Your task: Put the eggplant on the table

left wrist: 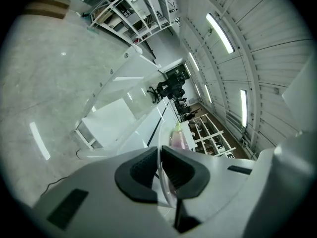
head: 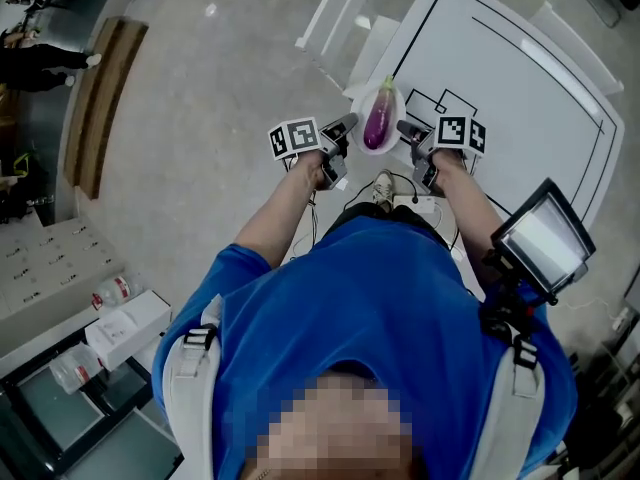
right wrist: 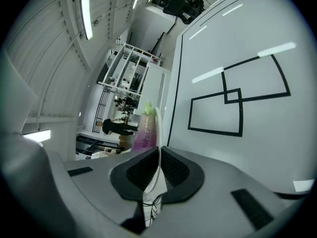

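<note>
Left tool (head: pixel 349 126): jaws pinched on the thin rim of a white plate (head: pixel 357 108), on the plate's left side. In the left gripper view the rim runs straight down between the two dark pads, both pressing on it.
Right tool (head: pixel 406 129): likewise clamped on the plate, on the opposite rim. The right gripper view shows the white edge caught between its pads.
Eggplant (head: pixel 378 121): lying in the plate between the two tools, purple body fading paler, green cap pointing away from the person. It touches neither tool.
Plate: carried level between the tools at the near corner of the desk (head: pixel 520 98). Cannot tell whether its underside meets the top.
Desk: white top with a black border line and overlapping black-outlined squares (head: pixel 450 99), just beyond the plate.
Marker cubes: one on each tool, the left (head: pixel 297 137) and the right (head: pixel 459 132), both facing up toward the head camera.
Person: blue shirt (head: pixel 370 308), both forearms stretched forward, with a small screen (head: pixel 545 238) at their right side.
Surroundings: grey floor (head: pixel 220 88) left of the desk; plastic bottles (head: pixel 110 293) down at lower left.
</note>
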Tool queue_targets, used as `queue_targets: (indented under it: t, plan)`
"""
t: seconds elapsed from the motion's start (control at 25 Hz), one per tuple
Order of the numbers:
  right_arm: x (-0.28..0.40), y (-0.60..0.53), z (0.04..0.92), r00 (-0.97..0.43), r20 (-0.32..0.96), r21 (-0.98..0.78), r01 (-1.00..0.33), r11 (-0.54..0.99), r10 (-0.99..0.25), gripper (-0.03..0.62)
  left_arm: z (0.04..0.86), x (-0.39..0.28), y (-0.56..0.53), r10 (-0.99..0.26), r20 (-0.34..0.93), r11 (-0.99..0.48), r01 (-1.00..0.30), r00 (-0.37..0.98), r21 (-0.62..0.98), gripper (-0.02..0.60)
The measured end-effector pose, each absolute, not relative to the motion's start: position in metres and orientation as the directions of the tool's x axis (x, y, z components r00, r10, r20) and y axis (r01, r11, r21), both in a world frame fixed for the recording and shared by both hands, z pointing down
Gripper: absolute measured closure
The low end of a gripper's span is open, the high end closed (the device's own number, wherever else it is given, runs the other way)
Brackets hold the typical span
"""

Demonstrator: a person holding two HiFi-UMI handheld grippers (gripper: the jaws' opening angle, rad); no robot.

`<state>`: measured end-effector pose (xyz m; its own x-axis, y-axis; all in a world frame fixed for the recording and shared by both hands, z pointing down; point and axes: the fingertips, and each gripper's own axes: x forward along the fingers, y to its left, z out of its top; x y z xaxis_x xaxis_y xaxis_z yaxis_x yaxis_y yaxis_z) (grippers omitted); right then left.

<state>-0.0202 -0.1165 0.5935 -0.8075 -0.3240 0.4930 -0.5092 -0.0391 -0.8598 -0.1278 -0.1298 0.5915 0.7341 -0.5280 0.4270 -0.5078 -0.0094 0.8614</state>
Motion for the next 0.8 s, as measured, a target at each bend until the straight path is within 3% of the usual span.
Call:
queue_targets:
  t: [0.8]
  plan:
    - [0.002,-0.122,0.614,-0.724,0.599,-0.786,-0.613,-0.078,-0.342,0.582,0.614,-0.101,-0.138,-0.4,0.548,-0.073,-0.622,0.735,0.78,0.555]
